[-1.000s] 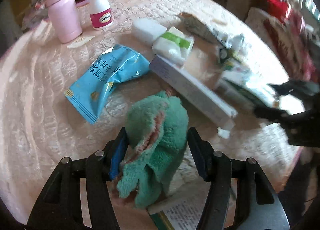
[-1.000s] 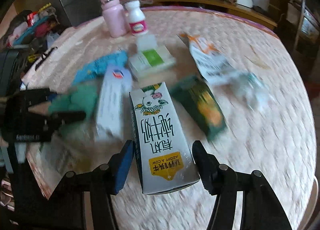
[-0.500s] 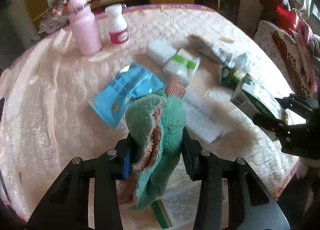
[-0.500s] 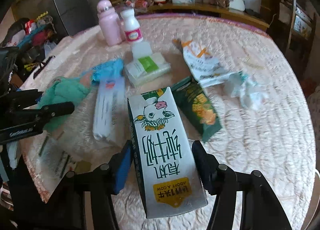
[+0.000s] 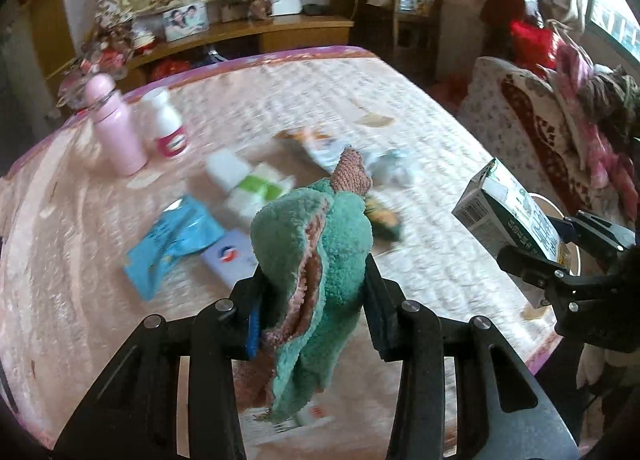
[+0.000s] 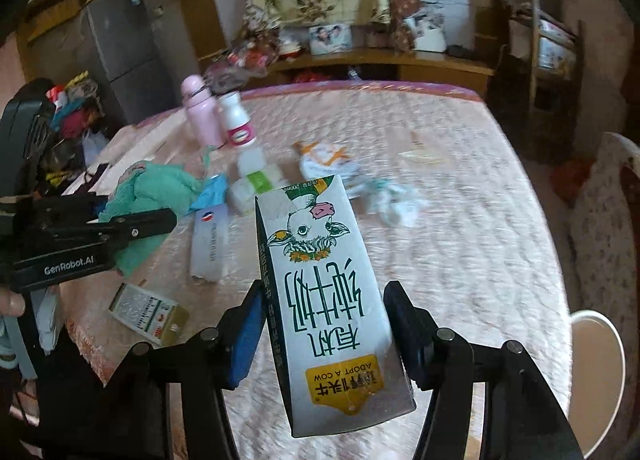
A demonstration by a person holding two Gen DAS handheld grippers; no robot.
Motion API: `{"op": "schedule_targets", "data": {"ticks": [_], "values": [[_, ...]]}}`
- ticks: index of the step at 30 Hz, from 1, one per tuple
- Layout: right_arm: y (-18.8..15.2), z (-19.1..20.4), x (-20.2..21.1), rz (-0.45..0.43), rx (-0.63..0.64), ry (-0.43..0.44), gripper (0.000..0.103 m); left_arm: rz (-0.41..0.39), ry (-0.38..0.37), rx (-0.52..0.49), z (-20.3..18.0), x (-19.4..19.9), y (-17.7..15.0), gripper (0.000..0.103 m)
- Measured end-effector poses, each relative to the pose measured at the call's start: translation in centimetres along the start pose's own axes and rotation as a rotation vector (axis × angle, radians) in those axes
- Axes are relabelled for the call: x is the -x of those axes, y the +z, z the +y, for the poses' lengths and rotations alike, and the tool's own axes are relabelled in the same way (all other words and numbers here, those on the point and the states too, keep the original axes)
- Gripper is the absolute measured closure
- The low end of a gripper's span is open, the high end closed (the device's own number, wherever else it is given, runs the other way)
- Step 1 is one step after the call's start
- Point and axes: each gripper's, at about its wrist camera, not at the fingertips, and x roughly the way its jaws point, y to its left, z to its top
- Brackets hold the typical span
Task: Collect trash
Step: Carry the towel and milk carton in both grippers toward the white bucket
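My left gripper (image 5: 312,292) is shut on a green and pink towel (image 5: 316,244) and holds it above the round table. My right gripper (image 6: 324,324) is shut on a white milk carton (image 6: 324,272) with a cow print, lifted above the table's front edge. The carton (image 5: 508,216) and right gripper also show at the right of the left wrist view. The towel (image 6: 156,188) shows at the left of the right wrist view. On the table lie a blue wrapper (image 5: 172,240), a long white box (image 6: 210,240), a crumpled white wrapper (image 6: 394,200) and an orange-white packet (image 6: 326,158).
A pink bottle (image 6: 200,116) and a white pill bottle (image 6: 238,122) stand at the table's far left. A tissue pack (image 6: 256,184) lies mid-table, a small printed box (image 6: 148,312) at the near left edge. A white bin rim (image 6: 600,360) stands right of the table.
Both grippers have risen and pulled back from the table. The left one closed on the towel and lifted it. The right one lifted the milk carton clear of the table.
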Motion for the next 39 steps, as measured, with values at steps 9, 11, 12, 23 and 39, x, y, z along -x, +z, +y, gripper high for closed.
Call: {"op": "schedule_targets", "data": {"ticks": [9,11,12,23,39], "values": [[-1.8,-6.0,4.3,-0.039,-0.089,-0.088,0.046,-0.011,-0.100,-0.053,-7.4,-0.8,2.2,0.064],[-2.2,-7.2,5.1,-0.045,-0.102,-0.115,0.046,-0.009,-0.122,-0.068,-9.1,-1.1,2.7,0.064],[-2.6,-8.0,5.7,-0.049,-0.113,-0.130,0.046,-0.011,-0.126,-0.075,-9.7,-1.2,2.8,0.064],[-5.5,-14.8,9.2,-0.053,-0.234,-0.222,0.050,0.008,-0.209,-0.145,-17.2,-3.2,3.9,0.064],[-9.5,-19.3,7.3,0.037,-0.382,-0.138,0.046,0.064,-0.222,-0.163,-20.0,-6.3,3.9,0.064]]}}
